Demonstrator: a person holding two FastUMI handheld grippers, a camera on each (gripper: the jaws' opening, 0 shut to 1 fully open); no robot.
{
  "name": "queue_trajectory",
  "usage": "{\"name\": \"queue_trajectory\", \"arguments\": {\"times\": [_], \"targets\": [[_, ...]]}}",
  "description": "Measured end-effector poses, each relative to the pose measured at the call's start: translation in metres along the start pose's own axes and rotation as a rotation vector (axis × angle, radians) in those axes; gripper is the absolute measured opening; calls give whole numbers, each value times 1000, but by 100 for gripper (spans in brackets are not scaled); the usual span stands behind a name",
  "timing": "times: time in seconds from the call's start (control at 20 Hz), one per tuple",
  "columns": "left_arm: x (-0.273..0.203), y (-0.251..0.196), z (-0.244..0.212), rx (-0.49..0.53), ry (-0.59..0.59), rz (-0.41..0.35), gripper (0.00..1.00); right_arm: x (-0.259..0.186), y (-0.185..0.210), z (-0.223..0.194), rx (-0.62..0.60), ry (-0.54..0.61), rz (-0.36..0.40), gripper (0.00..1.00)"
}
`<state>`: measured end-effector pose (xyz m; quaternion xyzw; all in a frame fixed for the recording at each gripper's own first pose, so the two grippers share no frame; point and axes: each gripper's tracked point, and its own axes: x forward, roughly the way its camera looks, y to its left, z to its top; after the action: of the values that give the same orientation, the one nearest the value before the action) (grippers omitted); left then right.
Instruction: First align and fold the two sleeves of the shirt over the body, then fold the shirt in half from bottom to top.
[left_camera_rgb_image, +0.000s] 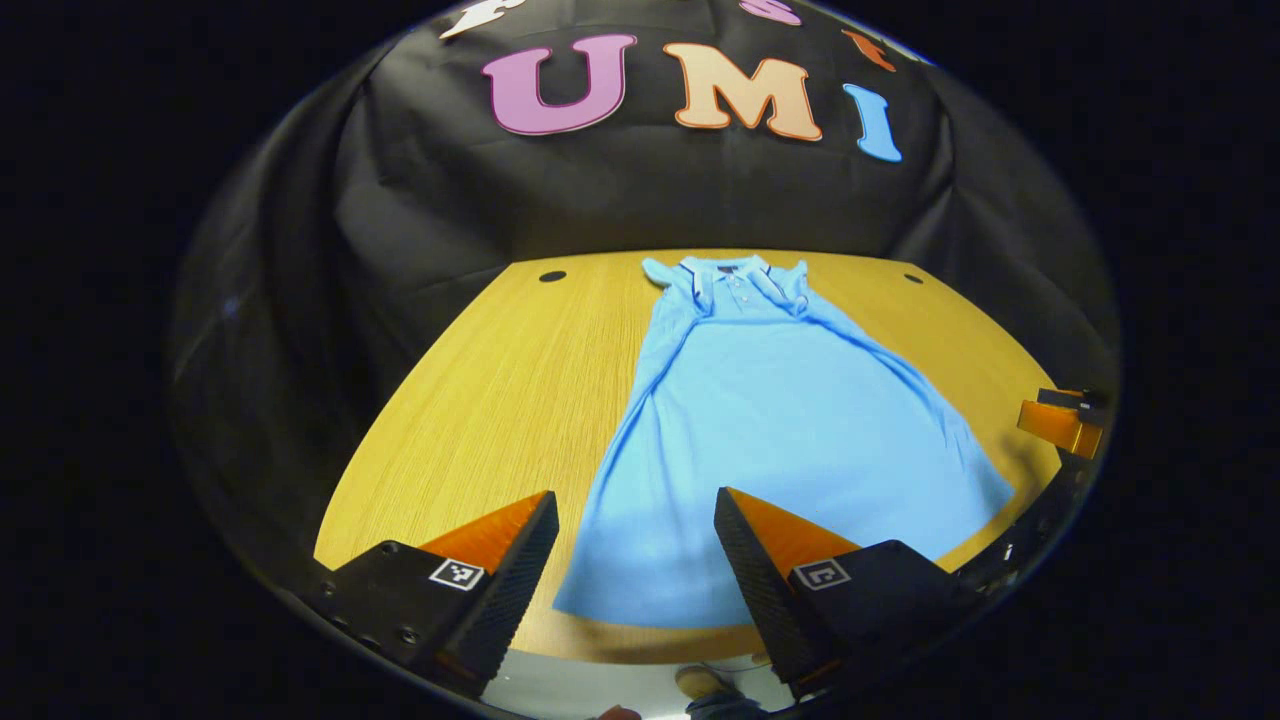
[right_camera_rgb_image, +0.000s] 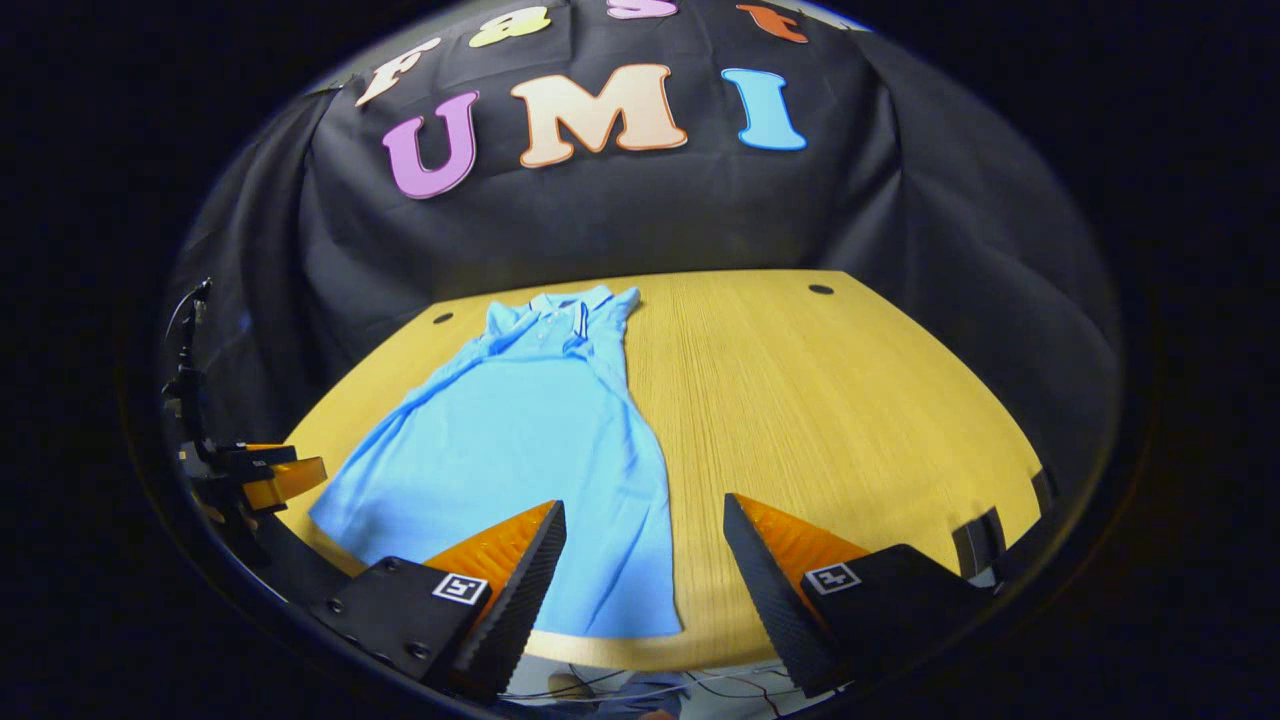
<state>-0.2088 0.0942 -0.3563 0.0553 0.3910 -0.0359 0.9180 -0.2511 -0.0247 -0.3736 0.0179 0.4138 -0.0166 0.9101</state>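
Shirt (left_camera_rgb_image: 780, 440) smooth on woodgrain table (left_camera_rgb_image: 480, 400).

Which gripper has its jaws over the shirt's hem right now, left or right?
The left gripper: its open jaws straddle the near hem of the shirt. The right gripper hangs open at the shirt's right edge, mostly over the bare table.
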Motion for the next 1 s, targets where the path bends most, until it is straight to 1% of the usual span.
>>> {"name": "queue_trajectory", "arguments": {"times": [0.05, 0.1, 0.15, 0.2, 0.25, 0.3, 0.35, 0.45, 0.5, 0.55, 0.6, 0.65, 0.7, 0.75, 0.8, 0.85, 0.9, 0.95, 1.0], "targets": [[-2, 2, -12, -8, 18, 1, 96, -1, 1, -11, -12, 16, -6, 99], [-4, 5, -24, -20, 36, 4, 96, 0, 2, -19, -26, 32, -17, 94], [-4, 6, -33, -32, 49, 4, 96, 0, 1, -27, -36, 46, -25, 99], [-4, 9, -41, -41, 60, 6, 96, 1, 2, -33, -38, 55, -33, 94], [-2, 11, -46, -46, 67, 8, 96, 3, 3, -37, -35, 61, -40, 99], [0, 13, -50, -48, 74, 11, 95, 6, 3, -41, -30, 69, -46, 95], [2, 14, -53, -45, 80, 14, 96, 10, 5, -46, -22, 82, -48, 99], [5, 14, -61, -31, 101, 11, 96, 18, 10, -55, -9, 103, -48, 99], [5, 14, -54, -32, 65, 8, 95, 22, 12, -61, -14, 118, -51, 99], [6, 12, -57, -32, 81, 4, 95, 22, 13, -69, -24, 143, -51, 99], [5, 13, -59, -40, 74, -3, 95, 24, 15, -61, -17, 100, -57, 94], [7, 9, -57, -53, 67, -18, 96, 20, 15, -65, -14, 124, -63, 96], [5, 7, -61, -65, 70, -22, 95, 22, 16, -67, -9, 113, -65, 99], [5, 4, -57, -64, 51, -28, 90, 25, 21, -69, -9, 116, -49, 99], [9, -1, -62, -52, 62, -41, 88, 23, 26, -68, -23, 119, -29, 92], [9, -6, -59, -42, 53, -55, 76, 23, 31, -68, -35, 120, -8, 72], [9, -13, -59, -38, 55, -75, 70, 22, 38, -71, -34, 131, 23, 53], [11, -18, -57, -30, 44, -84, 48, 24, 39, -69, -15, 131, 24, 24], [10, -24, -56, -28, 36, -102, 38, 26, 38, -70, 5, 137, 20, 15]]}}
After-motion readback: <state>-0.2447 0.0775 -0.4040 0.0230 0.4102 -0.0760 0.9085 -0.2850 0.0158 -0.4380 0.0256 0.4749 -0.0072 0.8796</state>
